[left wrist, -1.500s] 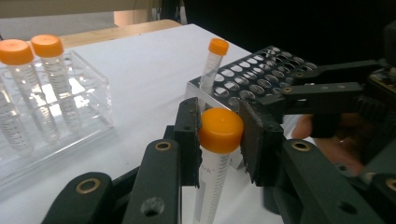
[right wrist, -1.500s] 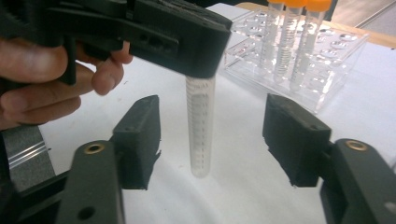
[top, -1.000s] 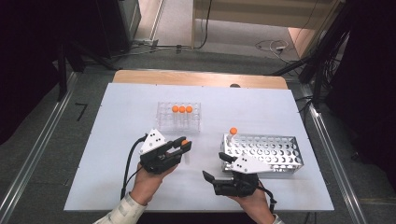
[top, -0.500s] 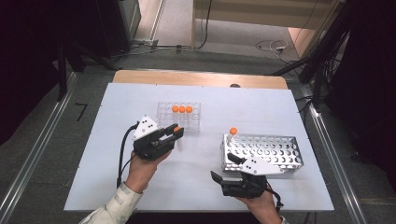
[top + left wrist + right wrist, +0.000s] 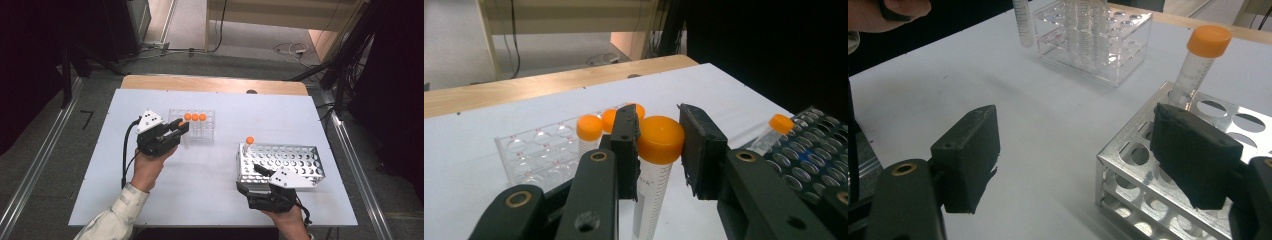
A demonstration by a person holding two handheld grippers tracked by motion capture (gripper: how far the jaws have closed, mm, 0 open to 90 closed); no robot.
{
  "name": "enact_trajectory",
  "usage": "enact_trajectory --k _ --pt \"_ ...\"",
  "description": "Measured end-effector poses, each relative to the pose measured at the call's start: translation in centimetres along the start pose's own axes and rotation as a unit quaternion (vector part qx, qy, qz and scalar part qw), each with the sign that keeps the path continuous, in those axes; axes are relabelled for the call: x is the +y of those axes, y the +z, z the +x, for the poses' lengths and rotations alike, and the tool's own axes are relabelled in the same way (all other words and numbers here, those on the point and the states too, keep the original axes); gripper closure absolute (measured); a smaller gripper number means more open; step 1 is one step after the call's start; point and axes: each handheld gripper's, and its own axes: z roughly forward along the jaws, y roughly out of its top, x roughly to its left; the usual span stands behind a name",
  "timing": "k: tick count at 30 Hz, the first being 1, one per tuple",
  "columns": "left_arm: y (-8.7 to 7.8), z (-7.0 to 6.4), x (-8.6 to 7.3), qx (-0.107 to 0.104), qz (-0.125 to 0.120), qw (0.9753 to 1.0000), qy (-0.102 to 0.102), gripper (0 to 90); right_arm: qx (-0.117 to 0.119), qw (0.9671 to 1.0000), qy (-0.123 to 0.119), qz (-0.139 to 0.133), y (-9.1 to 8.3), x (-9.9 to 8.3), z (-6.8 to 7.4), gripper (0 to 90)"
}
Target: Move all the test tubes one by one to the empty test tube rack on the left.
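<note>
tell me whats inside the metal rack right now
One orange-capped tube stands tilted in a corner hole of the metal rack. The other holes facing the camera look empty. The right gripper covers part of the rack's near edge, so holes there cannot be checked.

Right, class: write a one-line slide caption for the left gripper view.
Left tongs grip an orange-capped tube beside the clear rack.

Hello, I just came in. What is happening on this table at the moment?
A person works with two hand-held grippers. The left gripper holds an orange-capped tube by its cap, beside the clear rack, where three more capped tubes stand. The right gripper is open, with one jaw at the near corner of the metal rack, which has one tube in a corner hole.
</note>
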Motion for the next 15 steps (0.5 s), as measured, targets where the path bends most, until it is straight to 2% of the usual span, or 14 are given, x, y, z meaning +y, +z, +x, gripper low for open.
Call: enact_trajectory --k 3,8,15 --pt "0.3 0.3 0.5 0.007 -0.001 1.0000 0.002 70.1 -0.001 1.0000 0.001 -0.001 -0.1 -0.1 -0.2 18.7" --pt "1.0 0.9 1.7 0.030 -0.006 0.9995 0.009 70.1 -0.004 1.0000 0.005 -0.001 -0.2 -0.2 -0.4 18.8" --pt "2.1 2.1 2.7 0.059 -0.012 0.9981 0.005 70.1 -0.005 1.0000 0.007 -0.001 -0.3 -0.2 -0.6 18.8"
